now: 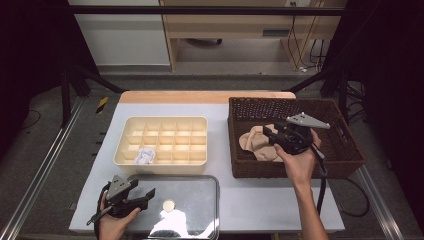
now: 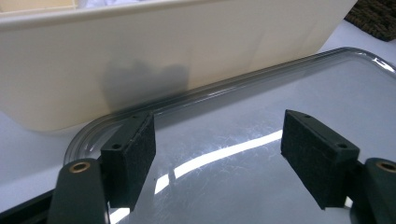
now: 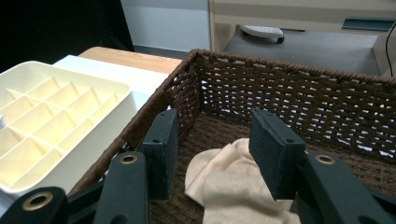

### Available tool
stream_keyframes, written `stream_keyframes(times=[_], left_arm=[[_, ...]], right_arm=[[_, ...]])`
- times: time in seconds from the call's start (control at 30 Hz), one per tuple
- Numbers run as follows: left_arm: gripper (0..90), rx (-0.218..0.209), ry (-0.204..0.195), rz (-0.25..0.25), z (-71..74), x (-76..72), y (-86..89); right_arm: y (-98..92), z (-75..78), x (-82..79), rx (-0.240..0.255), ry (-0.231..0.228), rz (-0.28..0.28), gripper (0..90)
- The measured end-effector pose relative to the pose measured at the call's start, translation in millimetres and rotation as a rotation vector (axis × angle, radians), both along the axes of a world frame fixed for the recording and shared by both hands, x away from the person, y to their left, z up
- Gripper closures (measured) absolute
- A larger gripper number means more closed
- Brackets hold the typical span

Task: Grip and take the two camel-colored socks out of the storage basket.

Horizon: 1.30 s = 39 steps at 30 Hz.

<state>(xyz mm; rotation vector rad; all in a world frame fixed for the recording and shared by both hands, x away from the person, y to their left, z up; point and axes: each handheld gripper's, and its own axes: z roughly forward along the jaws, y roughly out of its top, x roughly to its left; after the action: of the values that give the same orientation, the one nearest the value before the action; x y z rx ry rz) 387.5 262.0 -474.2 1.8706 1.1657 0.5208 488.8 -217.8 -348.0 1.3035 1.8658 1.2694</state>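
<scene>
The left gripper (image 1: 148, 194) hangs released over the clear lid (image 1: 200, 200) at the near edge. Right, the right gripper (image 3: 212, 149) hovers unclenched above the beige cloth (image 3: 229, 191) in the wicker basket (image 1: 345, 150); lower squarely before clenching.

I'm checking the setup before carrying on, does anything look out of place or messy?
Nothing is spilled or damaged. The one untidy item is the crumpled white cloth sitting in a front compartment of the cream divided tray. The beige cloth lies loosely bunched in the wicker basket.
</scene>
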Motion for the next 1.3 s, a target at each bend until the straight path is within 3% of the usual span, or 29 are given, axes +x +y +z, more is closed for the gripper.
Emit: stream_keyframes(times=[0.5, 0.7, 1.3], left_arm=[[26.4, 0.030, 0.000, -0.007, -1.3, 0.4, -2.6], [26.7, 0.032, 0.002, -0.004, -1.3, 0.7, -1.8], [27.2, 0.046, 0.006, -0.006, -1.4, 0.8, -1.9]], right_arm=[[-3.4, -3.4, 50.9, -0.065, 0.065, -0.057, 54.6], [-6.3, -14.2, 66.7, -0.081, 0.101, -0.084, 55.0], [-4.8, -53.3, 87.5, -0.184, 0.251, -0.097, 56.4]])
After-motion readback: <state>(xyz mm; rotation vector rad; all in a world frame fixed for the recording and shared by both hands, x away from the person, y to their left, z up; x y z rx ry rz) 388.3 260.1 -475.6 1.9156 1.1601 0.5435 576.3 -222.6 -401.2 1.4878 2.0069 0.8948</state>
